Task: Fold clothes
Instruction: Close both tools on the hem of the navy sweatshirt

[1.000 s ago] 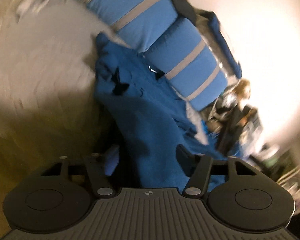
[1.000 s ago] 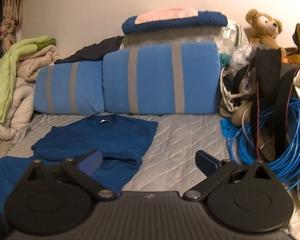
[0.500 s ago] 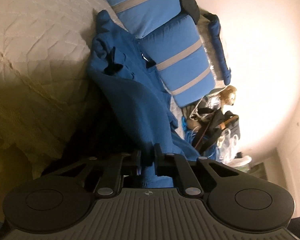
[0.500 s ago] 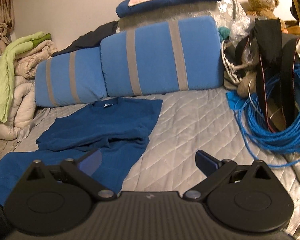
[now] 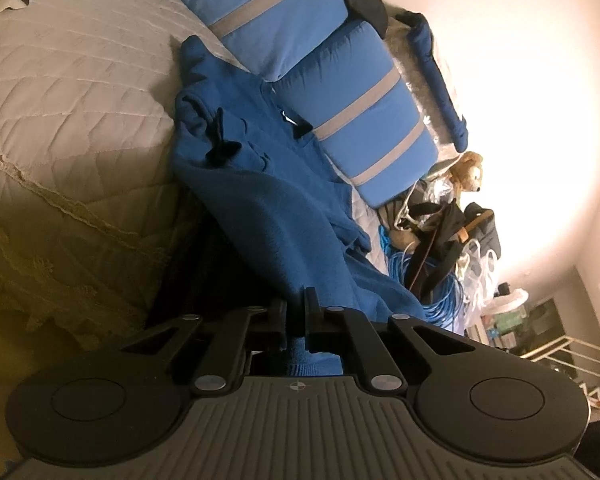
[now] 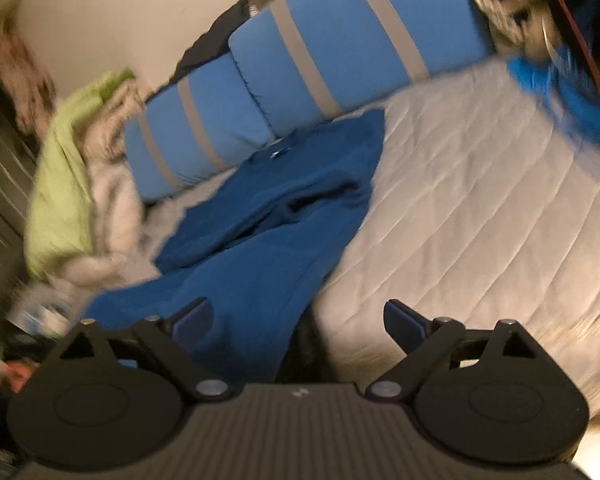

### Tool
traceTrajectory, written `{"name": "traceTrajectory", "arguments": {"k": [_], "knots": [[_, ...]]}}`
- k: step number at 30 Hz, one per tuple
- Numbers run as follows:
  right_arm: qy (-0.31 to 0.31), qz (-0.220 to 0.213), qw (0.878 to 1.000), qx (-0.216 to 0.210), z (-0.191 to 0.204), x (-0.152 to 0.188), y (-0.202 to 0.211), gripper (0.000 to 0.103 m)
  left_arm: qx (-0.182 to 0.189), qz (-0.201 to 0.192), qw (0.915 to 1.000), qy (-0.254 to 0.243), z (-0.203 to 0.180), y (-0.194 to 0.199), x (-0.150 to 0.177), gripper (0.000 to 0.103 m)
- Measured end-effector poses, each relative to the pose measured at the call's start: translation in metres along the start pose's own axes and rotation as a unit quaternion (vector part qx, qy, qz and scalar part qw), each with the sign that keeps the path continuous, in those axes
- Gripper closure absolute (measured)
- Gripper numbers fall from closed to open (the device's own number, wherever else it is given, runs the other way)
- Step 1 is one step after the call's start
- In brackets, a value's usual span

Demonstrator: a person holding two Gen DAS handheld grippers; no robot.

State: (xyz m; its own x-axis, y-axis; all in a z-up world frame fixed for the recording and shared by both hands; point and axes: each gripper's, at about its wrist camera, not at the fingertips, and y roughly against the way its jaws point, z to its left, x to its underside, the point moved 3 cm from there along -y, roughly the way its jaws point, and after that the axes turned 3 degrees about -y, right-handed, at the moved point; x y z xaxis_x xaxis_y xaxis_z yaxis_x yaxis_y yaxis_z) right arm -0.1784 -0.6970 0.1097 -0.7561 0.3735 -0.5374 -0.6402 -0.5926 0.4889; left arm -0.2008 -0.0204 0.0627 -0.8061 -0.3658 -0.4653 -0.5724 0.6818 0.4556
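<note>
While I look along the fingers of both tools, I note these things, from near to far:

Left gripper (image 5: 296,312): my jaws are pressed together on the hem of the blue sweater (image 5: 284,216); the cloth passes between the two fingers and comes out below them.

Right gripper (image 6: 298,316): my jaws are spread wide and hold nothing; the picture is blurred by motion.

Sweater near the right tool: its lower part (image 6: 260,264) lies just before my left finger; my right finger is over the bare quilt (image 6: 480,200).

Sweater body: it goes from the edge of the bed away from me, with the collar at the far end.

Blue cushions (image 6: 300,64): two, with grey stripes, just behind the collar, against the wall.

Blue cable (image 5: 432,292): a coil, far on the bed, well apart from the sweater.
</note>
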Motion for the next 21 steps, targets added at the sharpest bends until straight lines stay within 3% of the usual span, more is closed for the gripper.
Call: {"name": "traceTrajectory", "arguments": {"k": [3, 5, 13, 16, 18, 21], "knots": [[-0.057, 0.005, 0.997, -0.058, -0.014, 0.014, -0.006, 0.016, 0.001, 0.004, 1.0000, 0.000, 0.002, -0.002, -0.001, 0.095], [-0.076, 0.007, 0.994, -0.074, -0.019, 0.021, -0.011, 0.018, 0.001, 0.004, 1.0000, 0.003, 0.003, -0.004, 0.000, 0.095], [-0.051, 0.020, 0.996, -0.065, -0.009, 0.031, -0.012, 0.041, 0.006, -0.004, 0.9998, 0.020, 0.007, -0.004, 0.002, 0.092], [-0.030, 0.025, 0.998, -0.055, -0.001, 0.032, -0.009, 0.058, 0.005, -0.005, 0.9997, 0.022, 0.007, -0.005, 0.002, 0.091], [-0.016, 0.028, 0.998, -0.049, 0.005, 0.033, -0.007, 0.083, 0.004, -0.005, 0.9998, 0.021, 0.006, -0.005, 0.003, 0.092], [-0.002, 0.032, 0.999, -0.042, 0.012, 0.033, -0.004, 0.095, 0.010, 0.003, 0.9998, 0.020, 0.005, -0.004, 0.002, 0.094]]}}
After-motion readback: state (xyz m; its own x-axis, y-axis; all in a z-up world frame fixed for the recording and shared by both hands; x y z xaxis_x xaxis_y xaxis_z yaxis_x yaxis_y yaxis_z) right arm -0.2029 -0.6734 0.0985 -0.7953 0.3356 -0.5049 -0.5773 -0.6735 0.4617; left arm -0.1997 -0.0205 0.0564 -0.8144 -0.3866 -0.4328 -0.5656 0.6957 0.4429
